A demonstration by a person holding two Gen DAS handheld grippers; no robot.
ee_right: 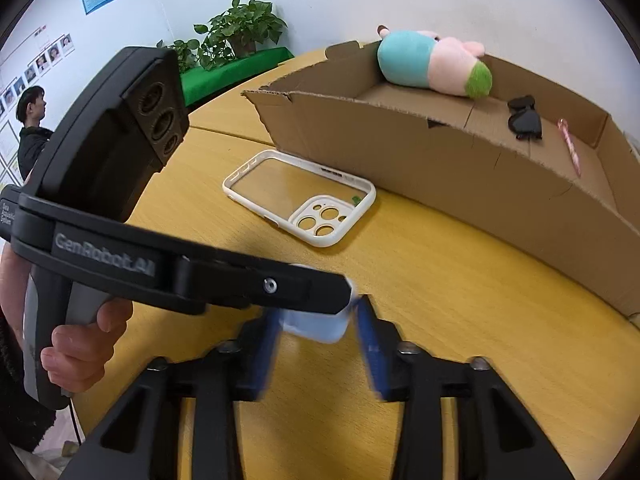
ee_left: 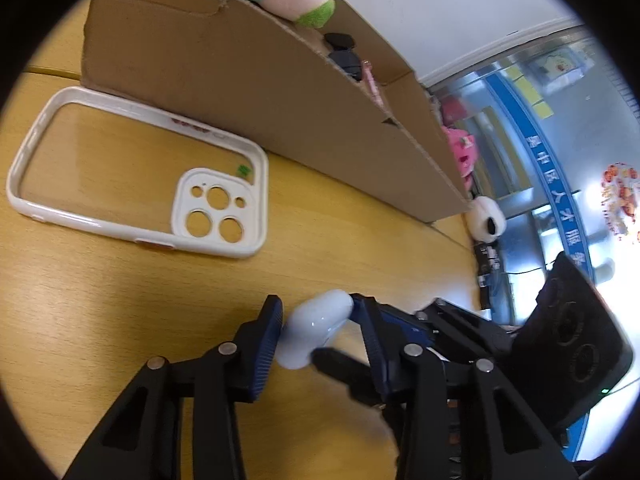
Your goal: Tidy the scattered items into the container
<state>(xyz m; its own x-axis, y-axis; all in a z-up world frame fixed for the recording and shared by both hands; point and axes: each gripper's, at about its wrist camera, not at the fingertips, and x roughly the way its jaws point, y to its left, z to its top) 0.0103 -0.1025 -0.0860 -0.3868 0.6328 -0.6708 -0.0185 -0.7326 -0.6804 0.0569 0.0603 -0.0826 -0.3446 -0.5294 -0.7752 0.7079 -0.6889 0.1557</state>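
Note:
A white earbud case (ee_left: 314, 326) sits between the blue pads of my left gripper (ee_left: 316, 320), which is shut on it just above the wooden table. It also shows in the right wrist view (ee_right: 320, 328), between the pads of my right gripper (ee_right: 318, 320), partly hidden by the left gripper's body (ee_right: 192, 276); whether the right pads touch it I cannot tell. A white phone case (ee_left: 132, 172) lies flat on the table beside the cardboard box (ee_left: 256, 92), also visible in the right wrist view (ee_right: 300, 198).
The box (ee_right: 460, 172) holds a plush toy (ee_right: 432, 64), black sunglasses (ee_right: 524, 118) and a pink pen (ee_right: 570, 146). A small white plush (ee_left: 486, 216) lies at the box's end near the table edge. A person (ee_right: 32, 128) stands far left.

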